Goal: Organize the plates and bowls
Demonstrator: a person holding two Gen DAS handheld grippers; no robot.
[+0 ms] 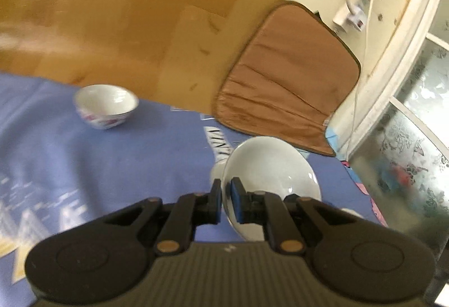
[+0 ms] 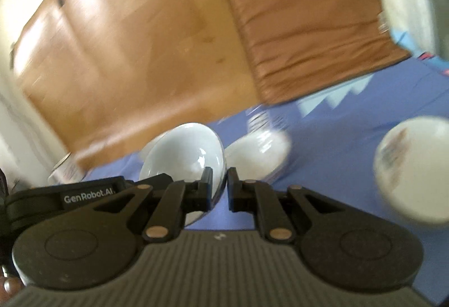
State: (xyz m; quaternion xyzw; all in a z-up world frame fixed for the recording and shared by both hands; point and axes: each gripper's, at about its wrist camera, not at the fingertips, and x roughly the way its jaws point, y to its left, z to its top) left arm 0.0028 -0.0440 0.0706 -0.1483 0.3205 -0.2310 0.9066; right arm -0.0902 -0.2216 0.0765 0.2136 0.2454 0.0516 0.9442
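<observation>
- Right now each claw carries a dish: the left gripper (image 1: 225,202) pinches the rim of a white bowl (image 1: 269,166) at the lower centre of the left wrist view, one finger outside the wall and one inside.
- The right gripper (image 2: 219,189) likewise pinches the rim of a second white bowl (image 2: 182,155), tipped on edge at the centre of the right wrist view, just left of the claw's midline.
- Both bowls hang tilted, open side toward the camera, above the blue cloth (image 1: 98,166); the grips look thin, on the rim only.
- A flowered bowl (image 1: 106,105) stands upright on the cloth at the middle left of the left wrist view, well apart from the held one; it looks like a fair place to stack.
- In the right wrist view a pale dish (image 2: 258,152) lies on the cloth just right of the claw, and another white dish (image 2: 415,169) sits at the right edge; both are too blurred to tell plate from bowl.
- To do this well, I judge the hands should slow down, level each bowl before lowering it, and keep the pinch firm until the base rests on something.
- Bring one bowl down at a time, so the two rims do not knock together.
- Keep clear of the brown cushion (image 1: 289,77) and the wooden board (image 1: 126,12) behind the cloth.
</observation>
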